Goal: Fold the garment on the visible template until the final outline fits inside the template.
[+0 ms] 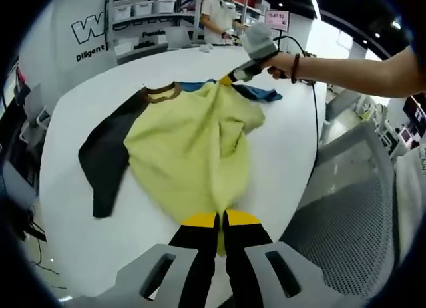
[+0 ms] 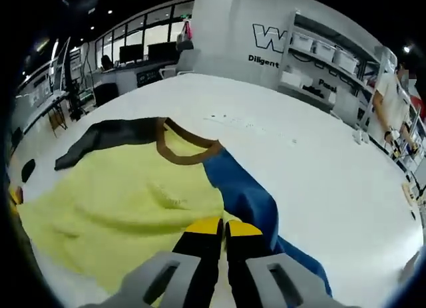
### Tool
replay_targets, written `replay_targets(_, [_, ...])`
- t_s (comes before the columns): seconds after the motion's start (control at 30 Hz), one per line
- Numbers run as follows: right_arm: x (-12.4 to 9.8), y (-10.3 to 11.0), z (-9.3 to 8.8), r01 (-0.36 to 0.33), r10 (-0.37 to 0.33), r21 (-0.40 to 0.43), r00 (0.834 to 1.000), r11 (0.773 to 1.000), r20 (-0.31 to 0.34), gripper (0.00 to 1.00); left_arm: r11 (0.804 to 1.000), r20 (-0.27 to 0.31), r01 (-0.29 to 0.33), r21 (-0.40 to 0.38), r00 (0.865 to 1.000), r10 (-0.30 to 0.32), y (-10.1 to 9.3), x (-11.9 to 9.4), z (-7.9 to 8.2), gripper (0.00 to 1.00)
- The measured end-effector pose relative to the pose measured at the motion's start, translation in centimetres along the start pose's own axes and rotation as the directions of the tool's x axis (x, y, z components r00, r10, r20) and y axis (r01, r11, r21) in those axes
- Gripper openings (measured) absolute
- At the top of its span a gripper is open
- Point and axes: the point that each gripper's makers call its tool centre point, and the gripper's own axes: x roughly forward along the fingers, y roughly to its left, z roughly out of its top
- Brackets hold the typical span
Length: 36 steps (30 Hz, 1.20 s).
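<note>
Both grippers, left (image 1: pixel 220 219) and right (image 2: pixel 223 226), reach forward, jaws clamped on the yellow shirt (image 1: pixel 193 148), over the white tabletop (image 1: pixel 286 155).

1. T-shirt (image 1: pixel 190 148): pale yellow-green body, pinched between the left gripper's jaws.
2. Collar (image 2: pixel 190 150): brown band, ahead of the right gripper's jaws.
3. One sleeve (image 1: pixel 103 155): black to dark grey, left of the left gripper's jaws.
4. Other sleeve (image 2: pixel 243 195): blue, just right of the right gripper's jaws.
5. Left gripper (image 1: pixel 221 221): black jaws with yellow tips on a grey body.
6. Right gripper (image 2: pixel 223 227): the same black, yellow and grey.
7. Table (image 1: pixel 286 155): plain white.
8. Wall (image 2: pixel 226 35): white with black lettering.
</note>
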Motion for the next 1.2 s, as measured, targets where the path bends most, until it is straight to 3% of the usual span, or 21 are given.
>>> replay_targets(0.17, [0.9, 0.1, -0.1, 0.008, -0.008, 0.001, 0.999, 1.0, 0.033, 0.0, 1.0, -0.006, -0.023, -0.006, 1.0, 0.023, 0.9, 0.4, -0.2, 0.03])
replay_targets(0.27, [0.8, 0.0, -0.1, 0.009, -0.013, 0.089, 0.999, 0.996, 0.052, 0.0, 0.997, 0.005, -0.07, 0.014, 0.998, 0.07, 1.7, 0.9, 0.2, 0.03])
replay_targets(0.3, [0.7, -0.1, -0.2, 0.009, -0.014, 0.094, 0.999, 0.996, 0.05, 0.04, 0.996, 0.005, -0.092, 0.016, 0.996, 0.091, 2.1, 1.1, 0.2, 0.03])
replay_targets(0.43, [-0.7, 0.4, -0.6, -0.031, 0.021, 0.184, 0.998, 0.982, 0.06, 0.36, 0.989, 0.007, -0.151, 0.008, 0.989, 0.15, 3.1, 1.4, 0.3, 0.03])
replay_targets(0.6, [-2.7, 1.3, -1.4, -0.092, 0.077, 0.191, 0.993, 0.977, 0.086, 0.47, 0.979, 0.027, -0.203, -0.031, 0.979, 0.204, 4.0, 1.3, 0.7, 0.03])
replay_targets(0.67, [-3.8, 2.7, -2.0, -0.149, 0.129, 0.231, 0.987, 0.961, 0.101, 0.5, 0.975, 0.036, -0.208, -0.077, 0.977, 0.211, 4.3, 1.3, 0.8, 0.03])
replay_targets(0.73, [-4.2, 3.2, -2.4, -0.163, 0.141, 0.267, 0.985, 0.95, 0.1, 0.52, 0.969, 0.047, -0.223, -0.102, 0.972, 0.229, 4.6, 1.2, 0.9, 0.03])
replay_targets(0.87, [-5.7, 5.4, -3.4, -0.212, 0.188, 0.246, 0.975, 0.946, 0.117, 0.52, 0.964, 0.057, -0.234, -0.126, 0.968, 0.243, 4.8, 1.1, 1.1, 0.03])
replay_targets(0.97, [-6.9, 7.5, -5.0, -0.257, 0.244, 0.221, 0.966, 0.941, 0.087, 0.51, 0.968, 0.07, -0.23, -0.096, 0.969, 0.237, 4.6, 1.0, 1.4, 0.03])
replay_targets(1.2, [-8.3, 8.9, -7.7, -0.271, 0.272, 0.17, 0.962, 0.948, 0.017, 0.47, 0.966, 0.062, -0.234, -0.107, 0.968, 0.241, 4.7, 1.1, 1.1, 0.03])
